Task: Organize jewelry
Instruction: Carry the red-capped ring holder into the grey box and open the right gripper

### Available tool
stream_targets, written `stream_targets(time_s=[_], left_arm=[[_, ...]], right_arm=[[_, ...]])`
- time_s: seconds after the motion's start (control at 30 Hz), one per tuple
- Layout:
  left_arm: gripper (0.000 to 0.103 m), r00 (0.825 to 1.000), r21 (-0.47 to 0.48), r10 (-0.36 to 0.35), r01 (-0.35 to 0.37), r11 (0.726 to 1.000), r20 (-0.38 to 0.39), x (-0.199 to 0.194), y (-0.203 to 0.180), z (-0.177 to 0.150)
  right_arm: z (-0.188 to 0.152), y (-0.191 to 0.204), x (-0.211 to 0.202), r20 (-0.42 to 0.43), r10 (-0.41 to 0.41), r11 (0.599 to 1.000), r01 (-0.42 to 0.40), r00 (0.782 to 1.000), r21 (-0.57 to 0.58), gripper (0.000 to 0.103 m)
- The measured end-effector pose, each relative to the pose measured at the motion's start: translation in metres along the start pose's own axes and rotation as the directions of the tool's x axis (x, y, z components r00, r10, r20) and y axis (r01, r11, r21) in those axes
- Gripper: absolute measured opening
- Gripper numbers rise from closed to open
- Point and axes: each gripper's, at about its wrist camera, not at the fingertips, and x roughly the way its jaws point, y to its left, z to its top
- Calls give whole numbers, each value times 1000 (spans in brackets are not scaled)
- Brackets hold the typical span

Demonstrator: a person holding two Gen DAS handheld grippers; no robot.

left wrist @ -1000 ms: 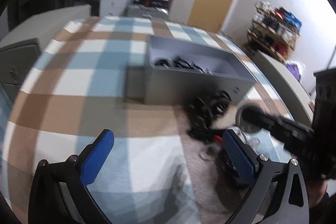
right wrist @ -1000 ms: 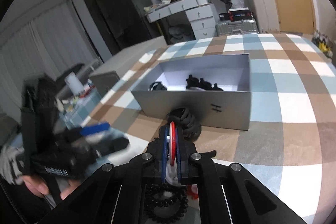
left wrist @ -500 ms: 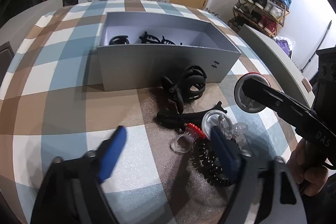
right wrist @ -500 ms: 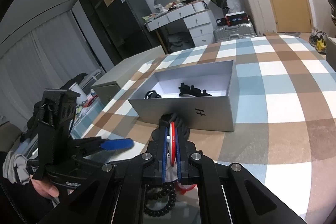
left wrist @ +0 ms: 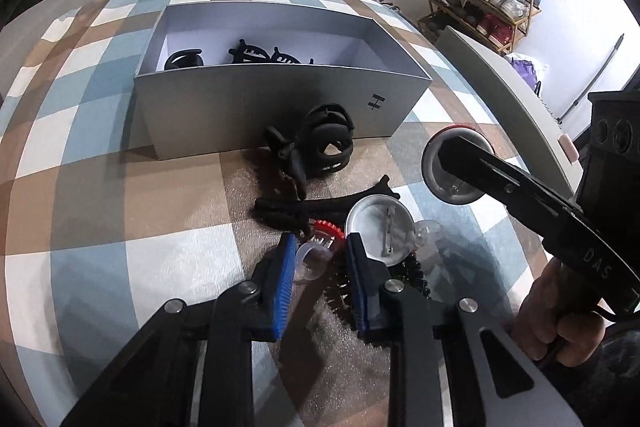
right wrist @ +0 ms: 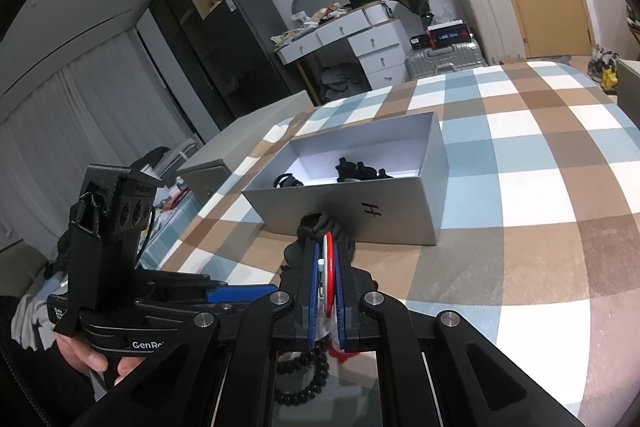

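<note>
We are closing the left tongs on the loose pile at the near edge of the checked blue, brown and white tabletop. One second ago these jaws were standing wide over bare cloth; they have just been closing. In the left wrist view the blue pads are now flanking a small clear plastic ring with a red toothed top. The gap is narrow, and the ring appears pinched between the pads, although full contact on both sides is hard to confirm.

We are holding the right tongs fully closed on a flat round red-rimmed badge, gripped edge-on and raised above the tabletop. In the left wrist view this badge sits at 3 o'clock from the pile.

The open grey cardboard box is standing at 12 o'clock from the pile, with black hair claws already lying inside. More pieces are waiting outside it: a black round hair claw against the box front, a long black clip, a silver round pin-back badge and a black beaded coil.

We judge that both tongs are now loaded, so the transfer to the box comes next. The ring is small and slippery, so it may slip out as it is raised.
</note>
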Motion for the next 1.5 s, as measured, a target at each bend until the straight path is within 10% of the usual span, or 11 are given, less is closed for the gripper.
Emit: stream_targets(time_s=[0.83,1.5], left_arm=[[10,991,68,21,-31,997,135,-49,-6,6],[10,963,89,-22,-2,996,268,-53,18,80]], right_arm=[[14,29,-17,31,23,998,-21,999,-56,7],[90,21,7,62,26,996,-21,998,-88,7]])
